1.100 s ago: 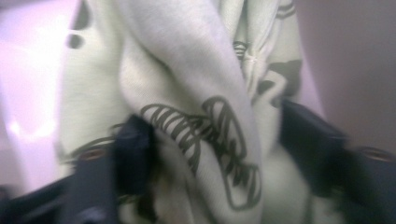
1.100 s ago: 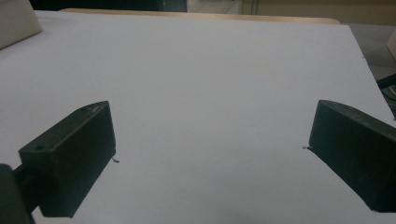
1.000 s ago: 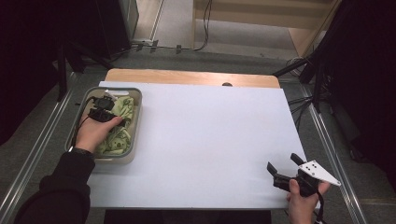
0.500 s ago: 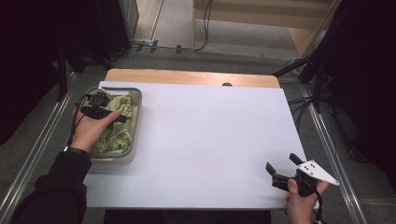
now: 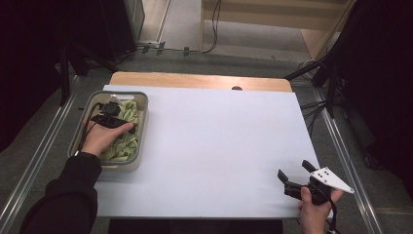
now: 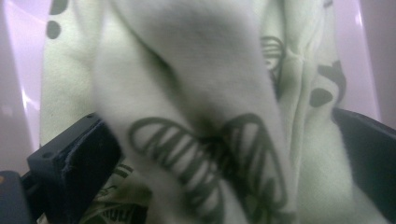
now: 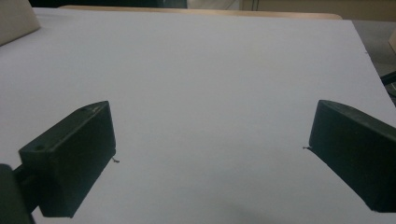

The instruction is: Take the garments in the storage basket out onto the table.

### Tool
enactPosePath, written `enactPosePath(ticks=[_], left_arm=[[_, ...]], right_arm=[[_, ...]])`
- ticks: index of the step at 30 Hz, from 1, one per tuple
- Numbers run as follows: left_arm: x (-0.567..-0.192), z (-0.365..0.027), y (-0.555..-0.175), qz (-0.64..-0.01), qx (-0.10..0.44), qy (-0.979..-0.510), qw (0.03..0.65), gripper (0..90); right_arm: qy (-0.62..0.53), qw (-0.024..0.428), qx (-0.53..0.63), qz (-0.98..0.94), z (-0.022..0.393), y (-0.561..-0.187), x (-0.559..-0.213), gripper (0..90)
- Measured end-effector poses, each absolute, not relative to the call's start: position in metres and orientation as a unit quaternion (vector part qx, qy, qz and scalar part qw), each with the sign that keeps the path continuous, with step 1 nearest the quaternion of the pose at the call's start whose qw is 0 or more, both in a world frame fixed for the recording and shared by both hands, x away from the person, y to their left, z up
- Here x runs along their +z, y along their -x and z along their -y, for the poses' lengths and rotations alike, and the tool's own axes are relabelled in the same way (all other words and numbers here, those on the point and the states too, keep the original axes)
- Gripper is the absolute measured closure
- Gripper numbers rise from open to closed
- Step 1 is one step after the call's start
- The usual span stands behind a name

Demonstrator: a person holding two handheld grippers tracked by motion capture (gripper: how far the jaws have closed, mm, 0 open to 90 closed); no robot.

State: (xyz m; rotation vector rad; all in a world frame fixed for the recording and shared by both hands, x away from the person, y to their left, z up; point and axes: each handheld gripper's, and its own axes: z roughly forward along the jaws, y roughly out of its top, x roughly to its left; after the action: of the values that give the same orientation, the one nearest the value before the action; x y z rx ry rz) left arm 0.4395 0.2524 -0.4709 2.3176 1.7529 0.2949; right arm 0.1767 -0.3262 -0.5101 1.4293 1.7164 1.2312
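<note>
A grey bin at the table's left holds pale green cloth printed with dark leaf shapes. My left gripper is down inside the bin, held by a hand in a dark sleeve. Its jaws have just been opening and now stand wide. A fold of the cloth lies between them, and the left gripper does not pinch it. My right gripper rests open near the front right of the white table. The right gripper has nothing between its fingers.
A strip of wooden tabletop shows beyond the white sheet's far edge. Metal rails run along both sides of the table. Dark stands and cables crowd the back right.
The left hand has shifted a little within the bin and sunk onto the cloth. The right hand and its gripper have kept still.
</note>
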Motion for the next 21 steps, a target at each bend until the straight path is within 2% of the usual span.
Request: enactPosePath(ticks=[2, 7, 9, 13, 21], left_arm=[[-0.473, -0.246, -0.437, -0.573, 0.104, -0.808, 0.094, 0.0], [-0.471, -0.243, -0.433, -0.557, 0.098, -0.820, 0.091, 2.0], [-0.468, -0.242, -0.432, -0.548, 0.098, -0.826, 0.093, 9.0], [-0.462, -0.239, -0.428, -0.524, 0.104, -0.839, 0.104, 37.0], [-0.461, -0.238, -0.425, -0.505, 0.109, -0.849, 0.111, 50.6]], right_arm=[[-0.536, 0.290, 0.462, -0.644, 0.326, -0.177, -0.510, 0.0], [-0.534, 0.289, 0.462, -0.646, 0.325, -0.177, -0.510, 0.0], [-0.534, 0.290, 0.461, -0.647, 0.325, -0.177, -0.510, 0.0], [-0.537, 0.288, 0.462, -0.645, 0.325, -0.176, -0.510, 0.0], [-0.536, 0.286, 0.462, -0.646, 0.325, -0.177, -0.511, 0.0]])
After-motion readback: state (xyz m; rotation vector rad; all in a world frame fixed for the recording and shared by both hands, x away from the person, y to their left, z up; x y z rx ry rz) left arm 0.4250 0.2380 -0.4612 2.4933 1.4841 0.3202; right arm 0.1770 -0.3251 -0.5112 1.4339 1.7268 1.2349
